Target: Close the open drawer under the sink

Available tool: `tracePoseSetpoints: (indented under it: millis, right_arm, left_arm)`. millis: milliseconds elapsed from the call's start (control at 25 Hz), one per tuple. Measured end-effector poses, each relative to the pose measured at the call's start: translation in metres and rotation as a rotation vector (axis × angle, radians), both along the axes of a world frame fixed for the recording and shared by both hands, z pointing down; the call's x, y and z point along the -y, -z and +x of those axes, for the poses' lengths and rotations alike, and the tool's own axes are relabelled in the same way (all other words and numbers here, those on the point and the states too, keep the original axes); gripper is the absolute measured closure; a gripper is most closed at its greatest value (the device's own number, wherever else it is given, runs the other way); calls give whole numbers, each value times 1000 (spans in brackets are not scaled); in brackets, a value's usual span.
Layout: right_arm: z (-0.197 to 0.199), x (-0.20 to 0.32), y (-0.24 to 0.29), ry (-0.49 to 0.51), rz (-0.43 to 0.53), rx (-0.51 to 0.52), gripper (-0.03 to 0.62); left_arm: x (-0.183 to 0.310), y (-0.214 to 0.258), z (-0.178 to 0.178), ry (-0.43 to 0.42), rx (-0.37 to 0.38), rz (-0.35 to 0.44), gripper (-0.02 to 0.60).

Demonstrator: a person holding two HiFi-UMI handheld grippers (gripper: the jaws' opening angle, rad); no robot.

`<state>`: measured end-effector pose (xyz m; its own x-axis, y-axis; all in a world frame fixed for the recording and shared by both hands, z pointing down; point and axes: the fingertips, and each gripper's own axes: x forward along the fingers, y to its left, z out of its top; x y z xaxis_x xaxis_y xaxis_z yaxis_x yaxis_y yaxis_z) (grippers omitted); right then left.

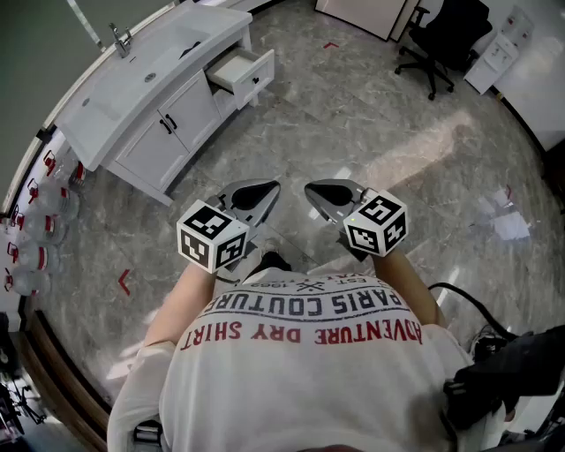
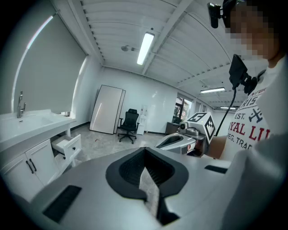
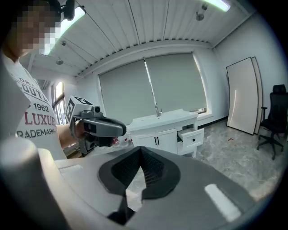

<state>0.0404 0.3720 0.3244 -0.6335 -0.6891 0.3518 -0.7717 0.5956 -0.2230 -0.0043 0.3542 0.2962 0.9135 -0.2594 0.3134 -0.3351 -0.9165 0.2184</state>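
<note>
The white sink cabinet (image 1: 163, 119) stands at the upper left of the head view, several steps away from me. Its top right drawer (image 1: 243, 69) is pulled out. That open drawer (image 2: 67, 147) also shows low on the left in the left gripper view, and the drawer (image 3: 192, 136) sits mid-right in the right gripper view. My left gripper (image 1: 267, 188) and right gripper (image 1: 312, 190) are held side by side at waist height, far from the cabinet. Both are shut and hold nothing: left gripper (image 2: 145, 150), right gripper (image 3: 141, 149).
A black office chair (image 1: 440, 40) and a leaning white board (image 1: 366, 12) stand at the far side. Red-capped bottles (image 1: 35, 221) line the left wall. Papers (image 1: 505, 222) lie on the marble floor at right, and a black cable (image 1: 461, 296) runs near my right side.
</note>
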Motion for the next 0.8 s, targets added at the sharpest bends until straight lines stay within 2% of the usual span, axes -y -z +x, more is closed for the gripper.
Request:
tracePoseSetpoints:
  millis: [560, 800]
  right_arm:
    - [-3, 0, 0, -2, 4, -1, 592]
    - [-7, -5, 0, 13, -2, 31, 592]
  left_arm:
    - [0, -4, -2, 2, 11, 4, 580]
    - [-5, -7, -2, 2, 20, 2, 580]
